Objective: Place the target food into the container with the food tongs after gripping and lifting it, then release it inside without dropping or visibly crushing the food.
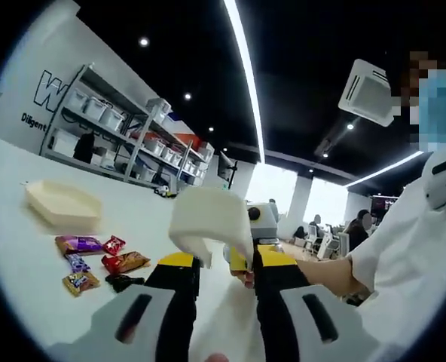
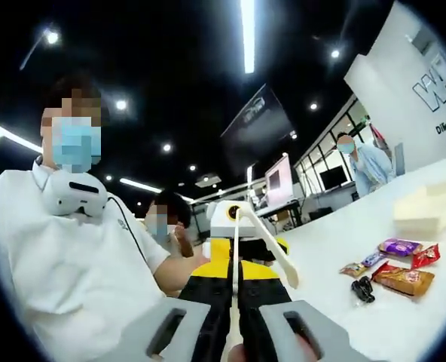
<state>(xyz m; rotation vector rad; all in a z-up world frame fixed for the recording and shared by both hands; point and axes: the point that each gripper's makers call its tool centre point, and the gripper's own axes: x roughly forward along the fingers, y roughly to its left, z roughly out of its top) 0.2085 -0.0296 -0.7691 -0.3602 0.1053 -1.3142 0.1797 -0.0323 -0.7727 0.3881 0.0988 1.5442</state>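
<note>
Not started: left gripper (image 1: 217,265) and right gripper (image 2: 236,270) jaws both pinching tongs (image 2: 272,243), snacks (image 1: 95,264) on tabletop (image 1: 19,249), container (image 1: 63,205) empty.

Left gripper view: the white tongs (image 1: 208,219) stand blurred before the jaws, their lower end hidden behind the jaw tips. The snack packets (image 1: 95,262) on the desk (image 1: 19,226) are too small for their labels to be read. The wall lettering (image 1: 50,90) is cut off by the shelving (image 1: 125,128).

Right gripper view: the cream container (image 2: 432,205) is clipped at the picture's edge; the small dark item (image 2: 362,289) cannot be identified.
</note>
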